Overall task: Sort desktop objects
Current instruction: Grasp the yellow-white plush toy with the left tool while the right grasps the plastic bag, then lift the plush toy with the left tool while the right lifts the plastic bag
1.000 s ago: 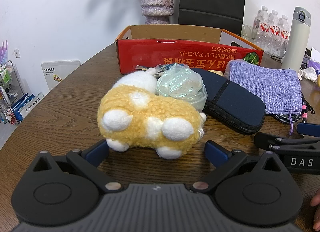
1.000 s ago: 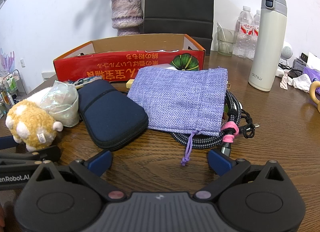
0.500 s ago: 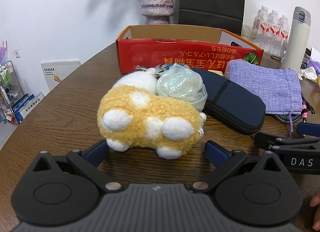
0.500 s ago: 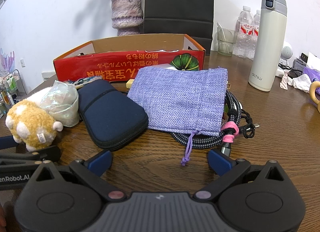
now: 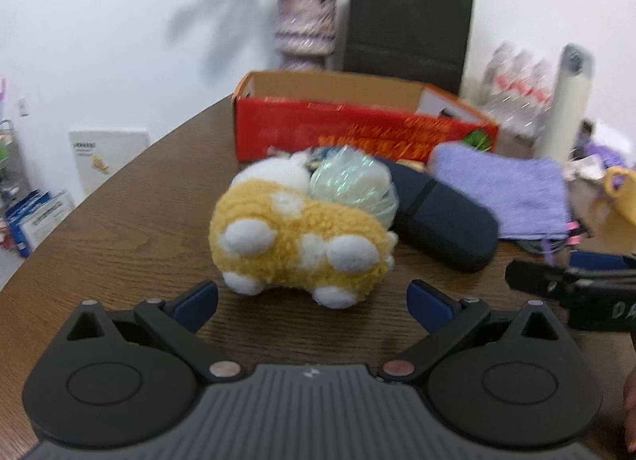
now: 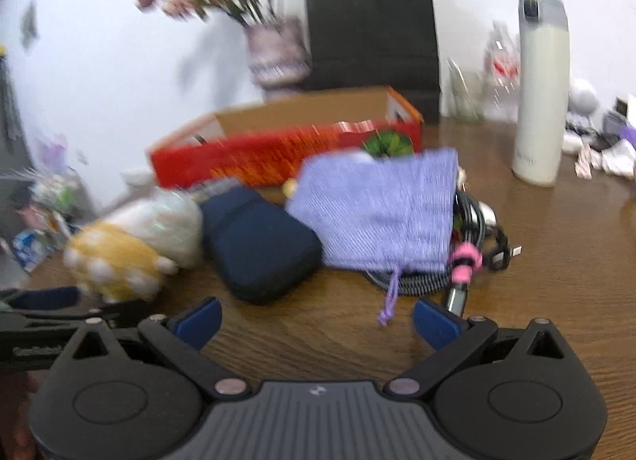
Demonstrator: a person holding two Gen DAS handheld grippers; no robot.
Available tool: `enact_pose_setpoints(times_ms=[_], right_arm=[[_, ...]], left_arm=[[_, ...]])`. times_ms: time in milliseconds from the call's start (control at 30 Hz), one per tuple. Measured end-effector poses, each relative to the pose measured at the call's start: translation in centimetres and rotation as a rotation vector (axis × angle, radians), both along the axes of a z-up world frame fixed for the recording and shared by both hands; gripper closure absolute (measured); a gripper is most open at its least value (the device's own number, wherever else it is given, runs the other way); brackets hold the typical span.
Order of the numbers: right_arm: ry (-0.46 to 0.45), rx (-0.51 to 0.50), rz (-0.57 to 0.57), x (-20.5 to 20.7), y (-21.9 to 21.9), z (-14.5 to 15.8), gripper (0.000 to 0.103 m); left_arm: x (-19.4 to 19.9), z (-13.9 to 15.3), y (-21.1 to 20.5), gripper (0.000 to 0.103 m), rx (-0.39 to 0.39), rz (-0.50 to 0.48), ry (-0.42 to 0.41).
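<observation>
A yellow and white plush toy (image 5: 298, 241) lies on the wooden table just ahead of my left gripper (image 5: 314, 301), which is open and empty. Behind it sit a clear plastic bag (image 5: 353, 190), a dark blue pouch (image 5: 441, 221) and a purple cloth bag (image 5: 505, 194). My right gripper (image 6: 318, 321) is open and empty, in front of the blue pouch (image 6: 262, 245) and the purple bag (image 6: 381, 213). A coiled cable with a pink tie (image 6: 465, 257) lies under the purple bag. The plush (image 6: 115, 261) shows at the left of the right wrist view.
A red cardboard box (image 5: 357, 130) stands open behind the objects. A vase of flowers (image 5: 306, 27), a black paper bag (image 5: 409, 23), water bottles (image 5: 516, 90) and a white flask (image 6: 540, 94) stand at the back. A yellow mug (image 5: 620, 198) is at the far right.
Both grippers have lifted and tilted up a little, so the scene sits lower in both views and is blurred by motion. The objects on the table have not moved.
</observation>
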State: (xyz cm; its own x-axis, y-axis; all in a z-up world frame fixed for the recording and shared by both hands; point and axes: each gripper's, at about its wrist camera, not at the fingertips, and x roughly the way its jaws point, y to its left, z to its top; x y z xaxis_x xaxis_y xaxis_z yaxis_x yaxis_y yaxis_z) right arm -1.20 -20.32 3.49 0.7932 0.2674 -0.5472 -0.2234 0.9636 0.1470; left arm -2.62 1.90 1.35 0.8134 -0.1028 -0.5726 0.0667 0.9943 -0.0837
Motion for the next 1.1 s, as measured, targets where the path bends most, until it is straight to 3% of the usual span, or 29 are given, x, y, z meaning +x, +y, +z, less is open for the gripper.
enact_pose_setpoints(times_ms=[167, 300, 433, 500, 567, 633, 667, 767, 967, 1100], right_arm=[[-0.128, 0.001, 0.078, -0.1, 0.4, 2.8, 0.000], [-0.129, -0.037, 0.111, 2.4, 2.4, 3.6, 0.010], [-0.115, 0.036, 0.229, 4.2, 4.6, 4.0, 0.012], [-0.092, 0.050, 0.282, 5.3, 6.2, 3.6, 0.025], [-0.055, 0.018, 0.306, 6.8, 8.2, 2.8, 0.031], [-0.033, -0.015, 0.321, 7.8, 9.6, 1.9, 0.040], [-0.013, -0.026, 0.318, 8.3, 10.0, 1.5, 0.056], [-0.001, 0.010, 0.343, 8.0, 10.0, 1.3, 0.077], [-0.161, 0.046, 0.213, 4.4, 6.1, 4.7, 0.077], [-0.166, 0.037, 0.186, 3.2, 4.2, 5.0, 0.075]], left_arm=[[1.3, 2.9, 1.3, 0.000, -0.095, 0.045, -0.107], [4.2, 3.5, 1.7, 0.000, -0.035, 0.109, -0.102], [5.1, 3.1, 4.0, 0.000, -0.020, 0.191, -0.073], [4.7, 2.4, 5.7, 0.000, -0.047, 0.228, -0.036], [3.9, 2.3, 6.9, 0.000, -0.084, 0.231, -0.033], [3.4, 2.5, 7.3, 0.000, -0.068, 0.264, -0.023], [3.0, 2.8, 7.5, 0.000, -0.071, 0.266, -0.030], [1.8, 3.2, 7.5, 0.000, -0.122, 0.248, -0.038], [1.2, 2.6, 3.7, 0.000, -0.185, 0.300, 0.003], [2.3, 1.4, 0.2, 0.000, -0.117, 0.307, 0.041]])
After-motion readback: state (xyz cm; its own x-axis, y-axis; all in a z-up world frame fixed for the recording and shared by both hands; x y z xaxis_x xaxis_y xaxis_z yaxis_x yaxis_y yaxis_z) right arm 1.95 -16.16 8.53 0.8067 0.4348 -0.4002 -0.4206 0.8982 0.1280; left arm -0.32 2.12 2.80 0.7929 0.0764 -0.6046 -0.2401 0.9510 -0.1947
